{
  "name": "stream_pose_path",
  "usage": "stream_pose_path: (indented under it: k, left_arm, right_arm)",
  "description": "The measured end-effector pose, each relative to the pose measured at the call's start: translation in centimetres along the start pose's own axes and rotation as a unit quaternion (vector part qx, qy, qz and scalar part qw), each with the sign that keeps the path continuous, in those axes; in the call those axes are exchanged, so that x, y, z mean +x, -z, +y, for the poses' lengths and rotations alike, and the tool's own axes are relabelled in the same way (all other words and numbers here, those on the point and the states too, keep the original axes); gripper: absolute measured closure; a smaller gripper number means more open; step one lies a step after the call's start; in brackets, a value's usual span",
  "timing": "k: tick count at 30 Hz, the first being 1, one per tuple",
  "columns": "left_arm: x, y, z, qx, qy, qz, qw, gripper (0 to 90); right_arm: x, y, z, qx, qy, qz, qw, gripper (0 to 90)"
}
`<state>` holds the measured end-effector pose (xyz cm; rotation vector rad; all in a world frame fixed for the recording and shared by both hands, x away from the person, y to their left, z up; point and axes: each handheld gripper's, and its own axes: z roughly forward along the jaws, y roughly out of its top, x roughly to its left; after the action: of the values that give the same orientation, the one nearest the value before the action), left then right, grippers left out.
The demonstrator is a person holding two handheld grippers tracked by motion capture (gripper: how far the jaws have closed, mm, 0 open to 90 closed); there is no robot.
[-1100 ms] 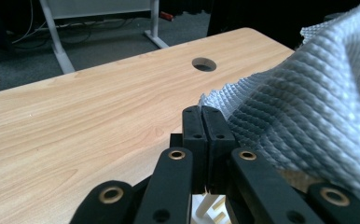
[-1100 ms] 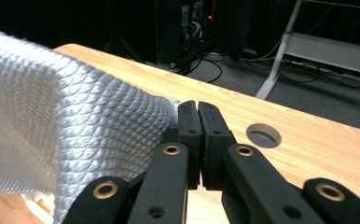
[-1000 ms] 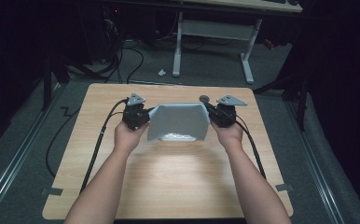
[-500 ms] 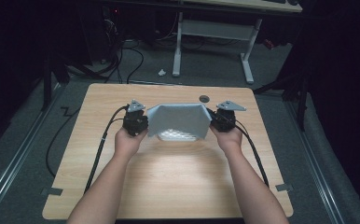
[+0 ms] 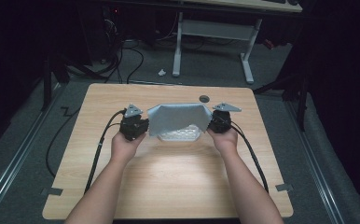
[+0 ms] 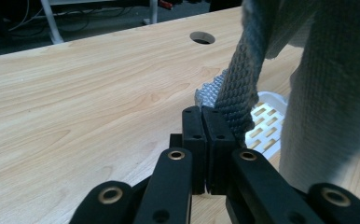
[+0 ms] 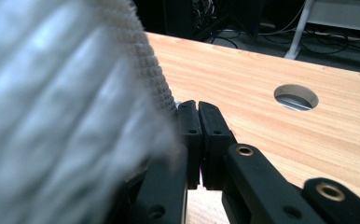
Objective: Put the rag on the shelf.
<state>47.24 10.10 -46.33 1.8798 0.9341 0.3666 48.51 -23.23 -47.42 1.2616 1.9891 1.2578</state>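
Observation:
A grey waffle-weave cloth [image 5: 177, 119] hangs stretched between my two grippers above the table. My left gripper [image 5: 143, 125] is shut on the cloth's left corner and my right gripper [image 5: 211, 122] is shut on its right corner. In the left gripper view the jaws [image 6: 201, 112] are pressed together, and the cloth [image 6: 243, 88] rises from their tips to the right. In the right gripper view the closed jaws [image 7: 197, 106] pinch the cloth [image 7: 75, 116], which covers the left half. A white slotted tray [image 5: 180, 135] lies on the table under the cloth, partly hidden by it.
The wooden table [image 5: 169, 186] has a round cable hole [image 5: 204, 98] near its far edge, behind the cloth. Black cables trail from both grippers over the table's sides. A white desk frame [image 5: 215, 32] stands on the floor beyond the table.
Both grippers have dropped slightly toward the person with the cloth still stretched between them. The cloth now sags lower over the white tray.

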Motion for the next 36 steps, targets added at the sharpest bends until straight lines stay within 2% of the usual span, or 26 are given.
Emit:
stream_pose_path:
  k: [8,10,12,15,21,24,28,31,32,34,36]
  left_arm:
    - [0.3,-0.3,-0.3,0.000,0.010,0.003,0.9999,85.6]
    - [0.4,-0.3,-0.4,-0.002,0.013,0.010,0.9999,82.1]
    - [0.6,-0.1,-0.6,-0.009,0.023,0.023,0.9994,74.6]
    - [1.2,0.4,-0.7,-0.017,0.032,0.033,0.9988,66.1]
    - [1.9,1.1,-0.9,-0.021,0.041,0.037,0.9982,60.2]
    - [1.8,0.8,-0.8,-0.020,0.040,0.036,0.9983,58.9]
    - [1.2,0.3,-0.2,-0.024,0.035,0.035,0.9985,59.0]
    - [1.7,0.8,-0.1,-0.042,0.063,0.023,0.9969,55.7]
    - [1.8,0.9,-0.3,-0.041,0.066,0.023,0.9967,54.1]
    - [1.7,1.1,-0.4,-0.038,0.051,0.038,0.9972,52.7]
    - [2.1,1.5,-0.5,-0.047,0.067,0.035,0.9960,52.4]
  right_arm:
    - [0.1,0.3,-0.2,0.003,0.005,-0.006,1.0000,89.1]
    - [0.1,0.4,-0.3,0.000,0.008,-0.010,0.9999,87.2]
    - [-0.1,0.6,-0.5,-0.003,0.001,-0.013,0.9999,83.1]
    - [-0.5,0.9,-0.7,0.006,-0.007,-0.028,0.9996,77.1]
    - [-1.5,1.9,-1.0,-0.006,-0.014,-0.042,0.9990,74.7]
    - [-1.8,2.3,-1.0,-0.003,-0.012,-0.045,0.9989,75.1]
    - [-1.4,2.6,-0.9,-0.007,-0.006,-0.038,0.9992,75.9]
    - [-1.0,2.8,-0.7,-0.010,0.006,-0.033,0.9994,75.9]
    - [-0.9,2.8,-0.7,-0.010,0.009,-0.032,0.9994,75.9]
    - [-0.8,2.8,-0.7,-0.010,0.009,-0.029,0.9995,75.9]
    - [-0.6,2.7,-0.8,-0.010,0.010,-0.028,0.9995,75.9]
